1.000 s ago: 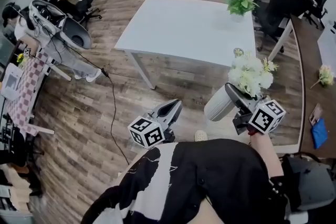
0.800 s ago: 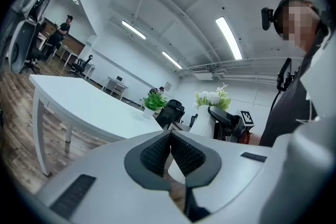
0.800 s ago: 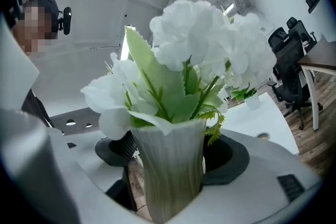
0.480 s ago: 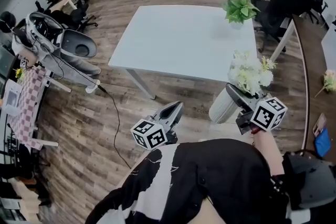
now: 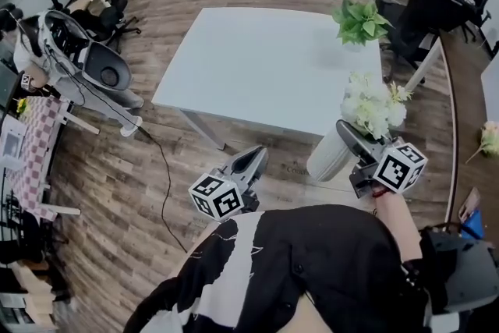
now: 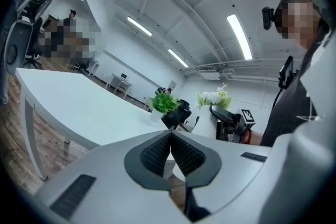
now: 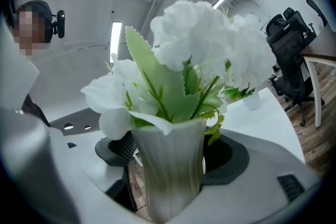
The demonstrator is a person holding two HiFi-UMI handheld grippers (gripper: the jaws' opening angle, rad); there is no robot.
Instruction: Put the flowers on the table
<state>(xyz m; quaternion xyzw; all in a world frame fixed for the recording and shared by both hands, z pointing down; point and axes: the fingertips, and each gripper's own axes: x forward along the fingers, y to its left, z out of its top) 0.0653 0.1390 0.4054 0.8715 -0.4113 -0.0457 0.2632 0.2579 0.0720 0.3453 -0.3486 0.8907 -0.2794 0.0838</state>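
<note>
Right tool [image 5: 341,138]: 2 jaws spread around a pale ribbed vase [image 7: 169,165] and pinching its body, 1 dark pad on each side in the right gripper view. The vase carries white flowers [image 7: 195,39] with green leaves, which rise straight ahead of this tool and fill most of that view. In the head view the vase [image 5: 323,157] leans, its base toward the person and below the tool, its mouth up and forward of the tips; it hangs above the wooden floor [image 5: 132,191] and does not rest on the counter [image 5: 257,66]. The flowers [image 5: 372,108] overlap the counter's near edge, just ahead of the tool. Left tool [image 5: 251,161]: jaws pressed together, nothing between the ribbed pads [image 6: 157,152]; it is held low, to the left of the right tool and well apart from it, pointing toward the counter. 1 potted plant [image 5: 361,19] with green leaves stands on the counter's far right corner, well beyond both tools.
</note>
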